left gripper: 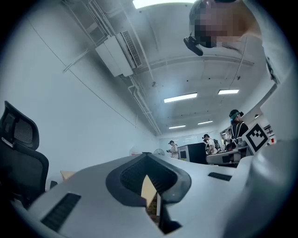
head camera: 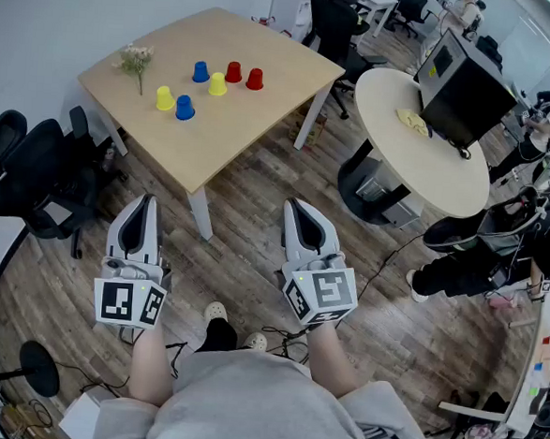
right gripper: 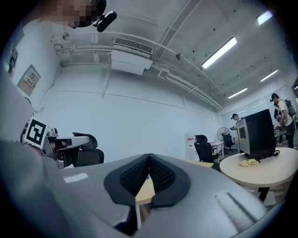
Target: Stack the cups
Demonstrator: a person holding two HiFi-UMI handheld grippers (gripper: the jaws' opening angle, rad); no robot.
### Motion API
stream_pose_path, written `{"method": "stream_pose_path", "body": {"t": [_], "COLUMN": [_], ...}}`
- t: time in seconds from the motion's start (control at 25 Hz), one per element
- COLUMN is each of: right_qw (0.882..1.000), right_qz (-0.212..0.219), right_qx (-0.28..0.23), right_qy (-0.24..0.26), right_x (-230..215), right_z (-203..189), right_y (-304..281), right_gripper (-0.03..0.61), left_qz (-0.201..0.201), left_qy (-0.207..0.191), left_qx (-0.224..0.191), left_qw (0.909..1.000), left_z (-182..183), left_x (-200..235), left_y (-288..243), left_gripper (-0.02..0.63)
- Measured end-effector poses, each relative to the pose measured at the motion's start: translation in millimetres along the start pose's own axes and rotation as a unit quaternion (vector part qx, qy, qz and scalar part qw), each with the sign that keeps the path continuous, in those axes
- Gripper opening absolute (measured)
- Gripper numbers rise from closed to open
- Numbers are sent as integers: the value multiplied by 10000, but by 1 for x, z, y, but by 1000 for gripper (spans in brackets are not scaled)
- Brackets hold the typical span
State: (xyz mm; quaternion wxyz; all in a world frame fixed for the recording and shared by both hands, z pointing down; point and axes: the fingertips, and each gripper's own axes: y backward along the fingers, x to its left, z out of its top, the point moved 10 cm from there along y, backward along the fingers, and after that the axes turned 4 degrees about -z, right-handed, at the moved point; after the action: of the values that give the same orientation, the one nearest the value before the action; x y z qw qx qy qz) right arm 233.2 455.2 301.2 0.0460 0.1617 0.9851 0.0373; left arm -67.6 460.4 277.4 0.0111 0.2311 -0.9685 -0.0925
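Standing well apart from the surface (head camera: 259, 44), the left tongs (head camera: 146, 200) and right tongs (head camera: 300, 208) are closed and empty, while all six cups (head camera: 217, 85) sit unstacked.

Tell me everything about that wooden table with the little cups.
The table has a square top of pale wood, as it looks, on white legs, and stands level on a plank floor. On it sit six small cups, none stacked: two blue cups, two red cups, two yellow cups. A sprig of flowers lies near its left corner. Black chairs stand beside it.
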Motion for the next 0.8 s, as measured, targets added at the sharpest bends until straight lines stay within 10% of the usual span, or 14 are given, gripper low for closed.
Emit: {"method": "stream_pose_path", "body": {"t": [0.8], "right_qw": [9999], "right_qz": [-155], "right_qx": [48], "right_qy": [15], "right_x": [3], "right_z": [-8], "right_y": [-32], "right_gripper": [11], "left_qz": [-20], "left_qy": [37], "left_qx": [-33], "left_qw": [10000], "left_z": [-6], "left_x": [30], "left_y": [-21], "left_gripper": [6]}}
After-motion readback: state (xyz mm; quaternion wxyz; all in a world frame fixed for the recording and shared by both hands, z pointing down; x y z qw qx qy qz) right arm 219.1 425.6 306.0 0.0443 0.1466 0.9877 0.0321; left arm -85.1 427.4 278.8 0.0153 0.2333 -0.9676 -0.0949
